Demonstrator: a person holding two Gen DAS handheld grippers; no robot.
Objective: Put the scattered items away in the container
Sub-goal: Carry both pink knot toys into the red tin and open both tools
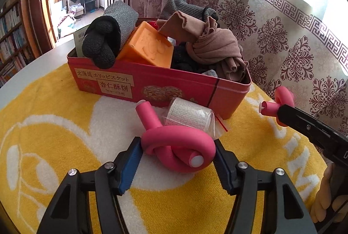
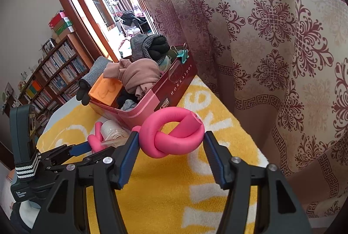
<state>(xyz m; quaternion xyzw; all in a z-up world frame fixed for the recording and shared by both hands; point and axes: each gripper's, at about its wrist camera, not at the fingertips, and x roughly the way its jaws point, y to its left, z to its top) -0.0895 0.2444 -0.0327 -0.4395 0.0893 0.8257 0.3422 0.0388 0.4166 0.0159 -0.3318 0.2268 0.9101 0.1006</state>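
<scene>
A knotted pink foam roller (image 1: 178,149) is clamped by the left gripper (image 1: 177,166) at lower centre on the yellow towel (image 1: 54,103); another pink roller (image 2: 174,133) is held by the right gripper (image 2: 171,157). The red tin (image 1: 174,90), crammed, sits mid-frame; bare towel is left below.

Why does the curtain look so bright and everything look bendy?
Left wrist view: daylight through the curtain blows its top out to white glare, and the fisheye lens bows the red tin and darkens the corners. Right wrist view: the same glare up top, same curved edges.
</scene>
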